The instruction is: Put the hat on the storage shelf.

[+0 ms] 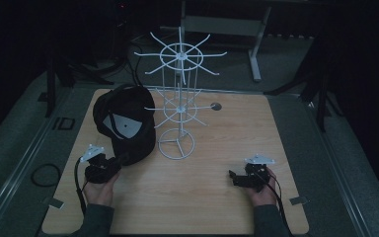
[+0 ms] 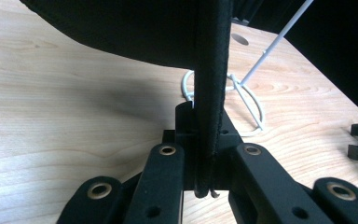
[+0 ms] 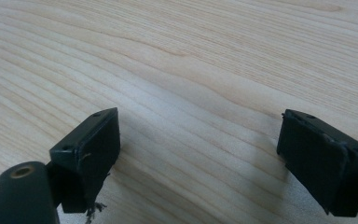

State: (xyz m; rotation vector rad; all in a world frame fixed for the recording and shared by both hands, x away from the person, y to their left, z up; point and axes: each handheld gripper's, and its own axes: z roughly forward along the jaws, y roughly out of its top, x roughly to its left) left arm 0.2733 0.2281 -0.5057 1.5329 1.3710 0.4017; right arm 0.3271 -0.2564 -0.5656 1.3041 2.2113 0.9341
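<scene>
A black cap [image 1: 126, 123] with a white label inside lies upturned at the table's left, next to a white wire hat stand [image 1: 177, 106]. My left gripper [image 1: 116, 165] is at the cap's near edge. In the left gripper view its jaws are shut on the cap's brim [image 2: 209, 93], which rises edge-on between them. The stand's ring base [image 2: 247, 100] shows just behind the brim. My right gripper [image 1: 234, 177] rests low over the wood at the front right. It is open, its two pads [image 3: 93, 149] wide apart with bare table between them.
The wooden table [image 1: 237, 128] has a small round hole [image 1: 215, 106] near its far edge. The stand's hooked arms [image 1: 180, 54] spread out above the cap. A dark floor, cables and a metal frame surround the table.
</scene>
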